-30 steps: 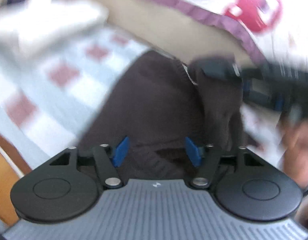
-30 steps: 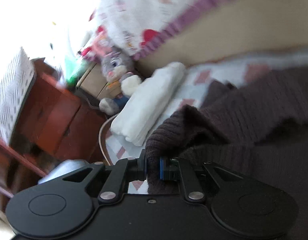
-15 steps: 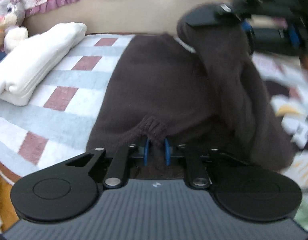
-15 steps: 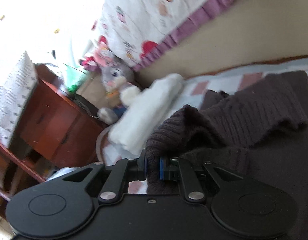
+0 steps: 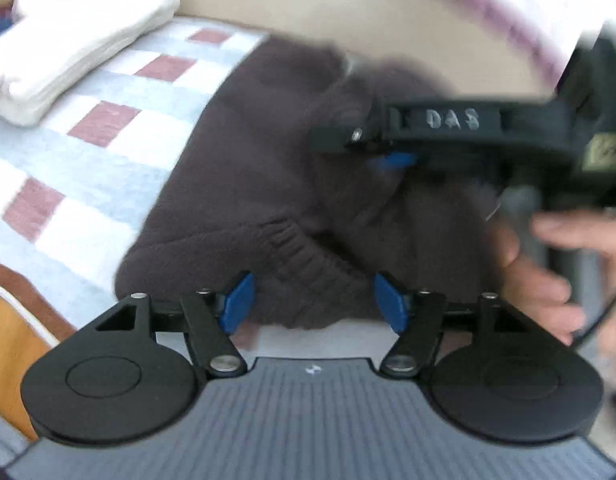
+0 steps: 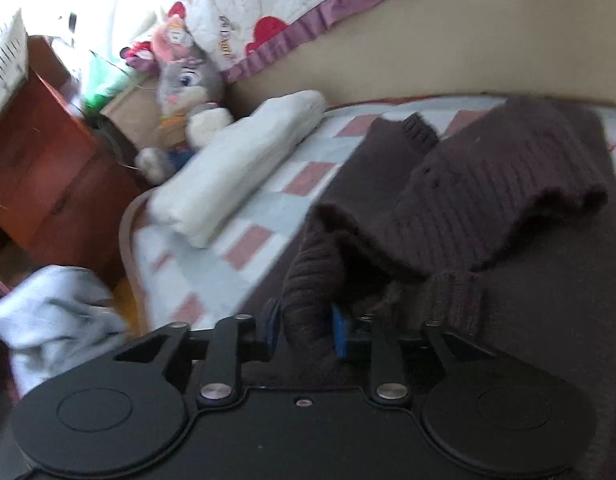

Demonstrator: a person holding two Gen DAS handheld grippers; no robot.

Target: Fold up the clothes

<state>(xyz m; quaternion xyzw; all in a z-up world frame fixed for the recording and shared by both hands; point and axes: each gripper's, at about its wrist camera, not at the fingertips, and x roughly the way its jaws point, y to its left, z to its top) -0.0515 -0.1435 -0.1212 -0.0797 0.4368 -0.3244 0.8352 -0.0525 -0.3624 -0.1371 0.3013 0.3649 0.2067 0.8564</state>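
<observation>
A dark brown knit sweater [image 5: 268,152] lies on a checked blanket [image 5: 88,160]. My left gripper [image 5: 315,306] is open at the sweater's near ribbed edge, with the knit lying between the blue fingertips and nothing clamped. My right gripper [image 6: 306,330] is shut on a thick fold of the sweater [image 6: 487,208], which stands up from its jaws, and a ribbed edge drapes to the right. In the left wrist view the right gripper [image 5: 391,160] hovers blurred over the sweater, with a person's hand [image 5: 547,272] on its handle.
A folded white towel [image 6: 236,172] lies on the blanket's far left. Beyond it are a plush rabbit [image 6: 188,88], a patterned quilt [image 6: 268,8] with a purple frill and a wooden cabinet [image 6: 40,160]. A grey cloth [image 6: 56,320] hangs off the bed's left edge.
My left gripper, shut on the sweater's edge half a second ago, has opened and let it go. My right gripper's jaws stand a little wider, and it has come lower over the sweater.
</observation>
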